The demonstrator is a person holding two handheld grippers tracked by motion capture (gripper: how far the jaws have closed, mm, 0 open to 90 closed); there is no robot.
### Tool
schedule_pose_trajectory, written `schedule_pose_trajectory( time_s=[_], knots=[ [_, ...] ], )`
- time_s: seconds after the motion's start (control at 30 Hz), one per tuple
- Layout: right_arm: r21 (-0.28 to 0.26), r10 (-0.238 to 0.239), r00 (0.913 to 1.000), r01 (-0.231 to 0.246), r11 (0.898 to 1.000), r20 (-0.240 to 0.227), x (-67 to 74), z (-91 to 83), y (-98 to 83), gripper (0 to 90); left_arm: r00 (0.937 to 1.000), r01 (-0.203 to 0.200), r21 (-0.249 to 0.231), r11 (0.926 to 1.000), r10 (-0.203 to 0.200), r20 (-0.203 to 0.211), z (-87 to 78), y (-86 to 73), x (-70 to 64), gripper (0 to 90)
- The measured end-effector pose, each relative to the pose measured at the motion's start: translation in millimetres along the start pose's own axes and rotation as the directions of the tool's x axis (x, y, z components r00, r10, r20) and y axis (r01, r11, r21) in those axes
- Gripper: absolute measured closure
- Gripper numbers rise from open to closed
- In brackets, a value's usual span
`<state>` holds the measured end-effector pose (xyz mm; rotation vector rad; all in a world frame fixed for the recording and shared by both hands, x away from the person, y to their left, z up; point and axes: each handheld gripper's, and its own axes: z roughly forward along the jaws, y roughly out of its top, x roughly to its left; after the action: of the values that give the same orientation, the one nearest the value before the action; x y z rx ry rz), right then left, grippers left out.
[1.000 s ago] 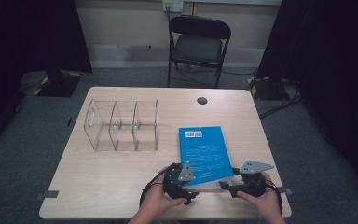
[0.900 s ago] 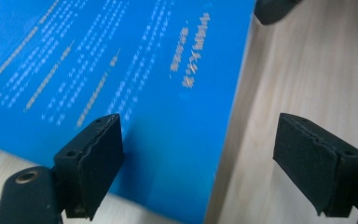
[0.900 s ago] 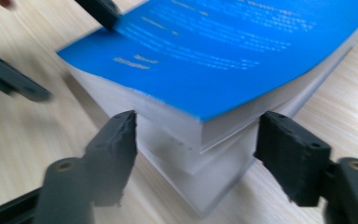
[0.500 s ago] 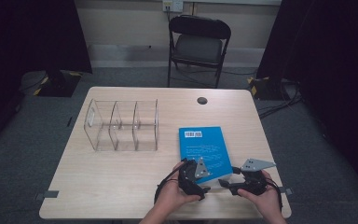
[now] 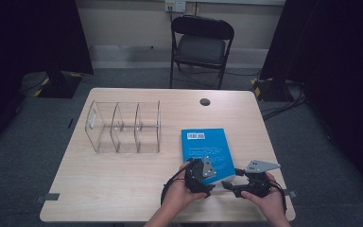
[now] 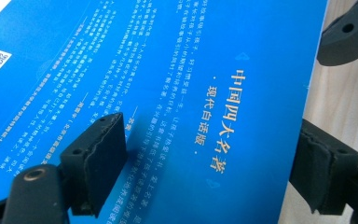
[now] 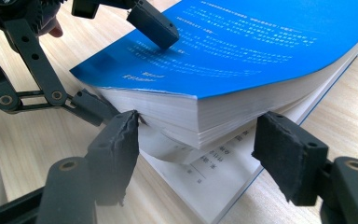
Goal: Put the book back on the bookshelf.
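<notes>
Both hands rest low at the counter's (image 5: 123, 189) near edge, toward its right corner, where the blue book (image 5: 203, 144) lies. The left gripper (image 5: 207, 182) leans over the book's near end, its fingers (image 6: 98, 158) spread, having just been closing, one above the cover, one off its edge. The right gripper (image 5: 228, 185) lies level, fingers (image 7: 116, 154) spread around the lifted corner of pages, gripping nothing

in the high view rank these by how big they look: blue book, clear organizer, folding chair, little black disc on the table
1. folding chair, though it stands farther off, so its lead is unsure
2. clear organizer, looking close to the chair
3. blue book
4. black disc, plainly the smallest
</notes>
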<state>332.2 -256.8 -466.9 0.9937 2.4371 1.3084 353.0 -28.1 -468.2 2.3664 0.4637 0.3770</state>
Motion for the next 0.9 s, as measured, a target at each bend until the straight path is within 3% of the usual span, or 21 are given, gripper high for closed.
schedule_pose_trajectory(
  time_s=[0.1, 0.33, 0.37, 0.43, 0.57, 0.8, 0.9],
  knots=[
    [0.001, 0.005, 1.0, -0.005, 1.0, -0.001, -0.2, 0.3, -0.7, 30.8, 0.9999, -0.016, 0.01, 0.9998, 0.016, 0.001, -1.5, 1.8, -1.7, 21.6],
    [-0.008, 0.031, 0.9994, -0.031, 0.999, -0.013, -2.8, 0.9, -3.0, 30.7, 0.9962, -0.086, 0.019, 0.9961, 0.086, 0.017, -6.3, 6.2, -7.2, 42.6],
    [-0.01, 0.031, 0.9994, -0.031, 0.999, -0.013, -3.3, 1.1, -3.5, 30.7, 0.9928, -0.118, 0.025, 0.9927, 0.117, 0.025, -7.6, 8.4, -8.3, 45.5],
    [0.002, 0.025, 0.9996, -0.025, 1.0, -0.013, -4.1, 1.4, -4.5, 31.6, 0.9911, -0.13, 0.034, 0.991, 0.129, 0.034, -9.7, 10.3, -8.9, 50.8],
    [0.009, 0.003, 1.0, -0.003, 1.0, -0.001, -4.0, 2.9, -5.8, 30.8, 0.9913, -0.123, 0.046, 0.9914, 0.12, 0.054, -11.6, 13.8, -7.8, 57.9],
    [0.052, -0.094, 0.9943, 0.091, 0.994, 0.051, -5.8, -0.9, -11.5, 27.1, 0.9917, -0.105, 0.063, 0.9925, 0.099, 0.082, -15.3, 18.1, -3.6, 65.2],
    [0.054, -0.074, 0.9959, 0.072, 0.996, 0.051, -7.1, -2.5, -14.6, 27.0, 0.9907, -0.115, 0.1, 0.9883, 0.107, 0.084, -16.5, 23.6, -3.6, 66.8]
  ],
)
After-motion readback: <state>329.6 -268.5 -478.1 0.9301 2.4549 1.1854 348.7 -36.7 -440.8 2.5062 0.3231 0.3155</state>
